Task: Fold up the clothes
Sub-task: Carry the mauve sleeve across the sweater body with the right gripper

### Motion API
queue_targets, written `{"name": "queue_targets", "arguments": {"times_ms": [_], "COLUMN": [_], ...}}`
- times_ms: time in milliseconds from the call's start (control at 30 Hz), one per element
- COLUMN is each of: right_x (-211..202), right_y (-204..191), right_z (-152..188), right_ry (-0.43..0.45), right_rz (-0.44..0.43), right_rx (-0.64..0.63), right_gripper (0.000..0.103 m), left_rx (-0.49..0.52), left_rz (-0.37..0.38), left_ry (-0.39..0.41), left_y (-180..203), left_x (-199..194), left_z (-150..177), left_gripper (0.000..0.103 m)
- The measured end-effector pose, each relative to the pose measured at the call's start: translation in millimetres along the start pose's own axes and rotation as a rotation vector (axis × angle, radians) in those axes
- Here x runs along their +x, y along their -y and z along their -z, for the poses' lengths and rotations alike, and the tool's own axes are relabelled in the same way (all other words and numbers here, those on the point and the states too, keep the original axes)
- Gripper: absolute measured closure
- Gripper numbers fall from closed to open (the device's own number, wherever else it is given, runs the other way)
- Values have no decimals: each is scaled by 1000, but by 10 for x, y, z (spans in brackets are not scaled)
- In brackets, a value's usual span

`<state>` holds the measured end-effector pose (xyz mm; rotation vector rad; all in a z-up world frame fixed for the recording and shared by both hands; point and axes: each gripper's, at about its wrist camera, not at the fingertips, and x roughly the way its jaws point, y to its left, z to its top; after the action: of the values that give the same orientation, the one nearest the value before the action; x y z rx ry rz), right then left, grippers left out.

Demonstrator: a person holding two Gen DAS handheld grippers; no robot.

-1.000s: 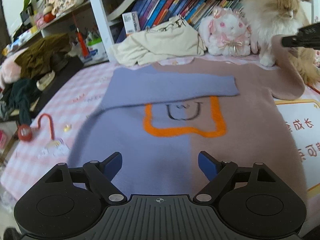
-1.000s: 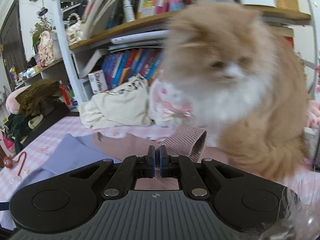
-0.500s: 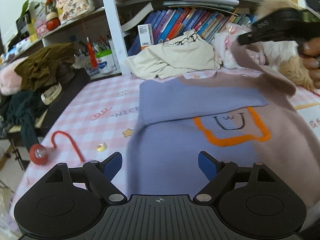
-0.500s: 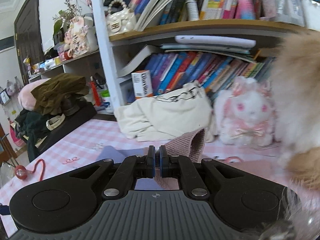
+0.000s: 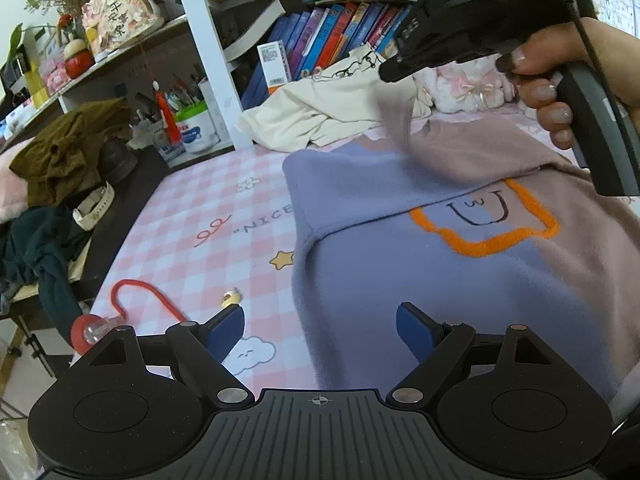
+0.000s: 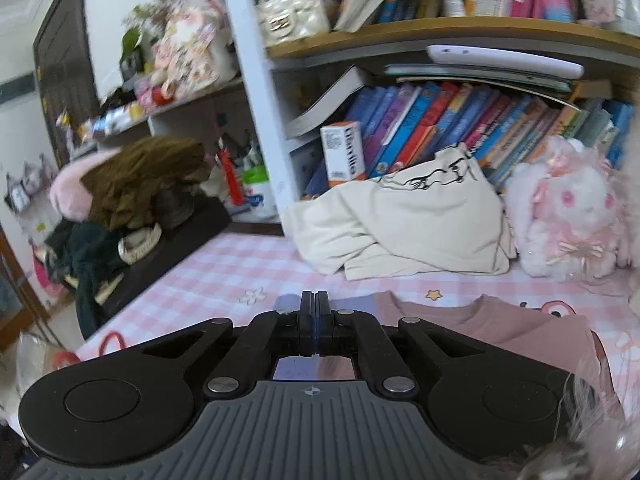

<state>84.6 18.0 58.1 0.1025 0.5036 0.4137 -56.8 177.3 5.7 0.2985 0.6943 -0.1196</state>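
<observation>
On pink checked cloth (image 5: 208, 216), a half-lilac, half-mauve sweater (image 5: 400, 280), sleeve folded across.

One two-tone sweater (image 5: 460, 280), lilac and dusty pink with an orange outlined patch, lies on one pink checked sheet (image 5: 208, 232). One crumpled cream garment (image 6: 404, 224) sits by one fluffy white-and-pink plush rabbit (image 6: 568, 216). One red looped cord toy (image 5: 140, 300), one small yellow trinket (image 5: 231, 297), one white pearl-handled handbag (image 6: 292, 16). Two black two-finger grippers: left gripper (image 5: 320, 326), right gripper (image 6: 314, 312).
</observation>
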Motion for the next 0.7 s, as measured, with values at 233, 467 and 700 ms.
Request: {"name": "queue_targets", "arguments": {"times_ms": [233,467,700], "right_x": [36,-8,-280], "right_y": [-35,44,306], "right_z": [99,268,619], "right_ry": [-49,-149,-239], "right_rz": [-32,-62,-6], "right_rx": [17,50,77], "right_gripper": [102,101,100], "left_rx": [-18,-29,-58], "left_rz": [3,22,36], "left_ry": [-6,-3,24], "left_y": [-63,-57,-96], "left_x": [10,57,63], "left_z": [23,4,-21], "left_gripper": [17,17,17]}}
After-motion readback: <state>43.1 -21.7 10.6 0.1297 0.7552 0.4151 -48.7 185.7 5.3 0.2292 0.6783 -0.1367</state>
